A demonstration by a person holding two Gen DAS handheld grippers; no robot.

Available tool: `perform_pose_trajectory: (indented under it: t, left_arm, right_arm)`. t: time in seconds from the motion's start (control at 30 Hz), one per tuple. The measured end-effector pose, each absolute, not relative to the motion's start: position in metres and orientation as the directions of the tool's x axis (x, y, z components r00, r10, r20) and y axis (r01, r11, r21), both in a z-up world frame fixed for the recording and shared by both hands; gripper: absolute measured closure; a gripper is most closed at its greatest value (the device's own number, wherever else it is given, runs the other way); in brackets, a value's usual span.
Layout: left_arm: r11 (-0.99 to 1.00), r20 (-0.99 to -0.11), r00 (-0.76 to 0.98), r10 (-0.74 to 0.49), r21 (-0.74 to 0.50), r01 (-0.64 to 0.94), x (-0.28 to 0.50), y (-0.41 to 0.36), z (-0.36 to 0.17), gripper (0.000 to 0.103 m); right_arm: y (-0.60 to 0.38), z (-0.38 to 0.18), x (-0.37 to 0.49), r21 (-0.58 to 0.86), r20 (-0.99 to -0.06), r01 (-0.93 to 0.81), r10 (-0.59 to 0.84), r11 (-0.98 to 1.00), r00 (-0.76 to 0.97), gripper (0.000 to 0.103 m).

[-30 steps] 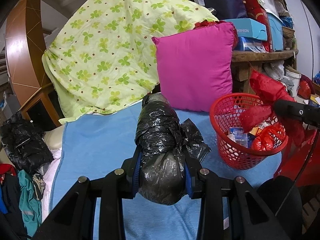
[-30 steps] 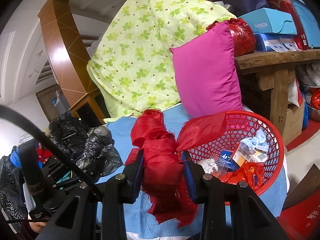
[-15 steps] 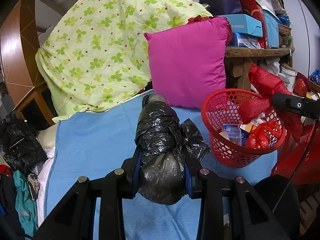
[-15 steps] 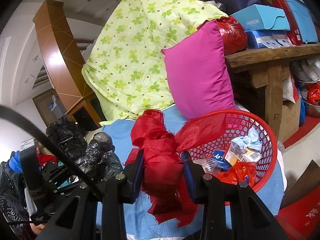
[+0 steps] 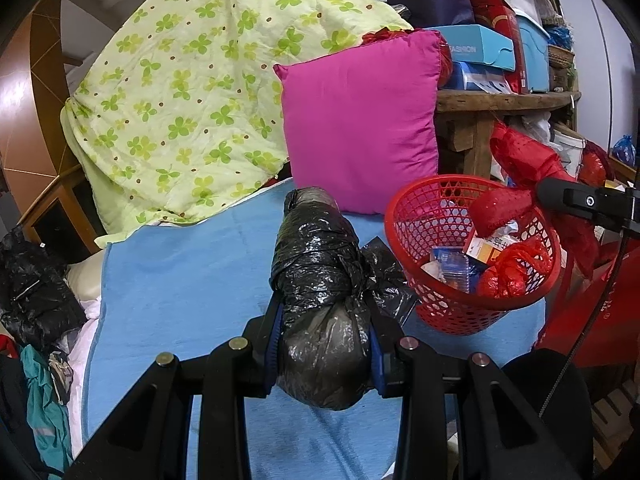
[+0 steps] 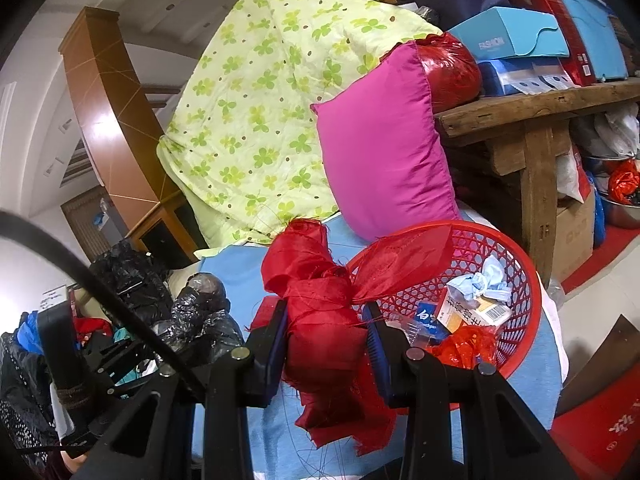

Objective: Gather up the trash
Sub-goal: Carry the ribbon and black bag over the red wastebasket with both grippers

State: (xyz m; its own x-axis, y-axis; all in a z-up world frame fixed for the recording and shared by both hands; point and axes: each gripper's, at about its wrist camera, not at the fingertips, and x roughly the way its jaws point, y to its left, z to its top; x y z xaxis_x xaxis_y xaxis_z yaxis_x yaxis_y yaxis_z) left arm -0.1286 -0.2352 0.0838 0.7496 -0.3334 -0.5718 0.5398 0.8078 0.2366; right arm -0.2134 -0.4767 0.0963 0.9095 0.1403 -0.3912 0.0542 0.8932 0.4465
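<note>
My left gripper point(image 5: 325, 340) is shut on a knotted black plastic bag bundle point(image 5: 320, 272), held above the blue blanket point(image 5: 180, 272), left of the red mesh basket point(image 5: 448, 304). My right gripper point(image 6: 326, 320) is shut on a knotted red fabric bundle point(image 6: 320, 304), held at the basket's point(image 6: 516, 344) near left rim. The basket holds small boxes, crumpled tissue and a red plastic bag point(image 6: 464, 344). In the left wrist view the right gripper and its red bundle point(image 5: 516, 168) show over the basket's right side. In the right wrist view the black bundle point(image 6: 200, 308) shows at the left.
A magenta pillow point(image 5: 360, 128) leans behind the basket against a green floral quilt point(image 5: 192, 92). A wooden bench point(image 6: 532, 120) stacked with boxes stands at the right. Black bags and clothes point(image 5: 32, 292) pile up left of the bed. A red mat point(image 6: 596, 432) lies on the floor.
Both bundles stay gripped. In the left wrist view the pillow, quilt and basket have shifted left; in the right wrist view the basket has barely shifted.
</note>
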Motion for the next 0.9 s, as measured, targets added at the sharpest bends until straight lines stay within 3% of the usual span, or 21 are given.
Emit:
perform_pose_trajectory:
  t: [0.9]
  left_arm:
    - [0.761, -0.598, 0.702, -0.386, 0.223, 0.609, -0.131, -0.263, 0.083, 0.066]
  right_arm:
    - [-0.496, 0.100, -0.224, 0.452, -0.382, 0.096, 0.094, 0.887, 0.919, 0.064]
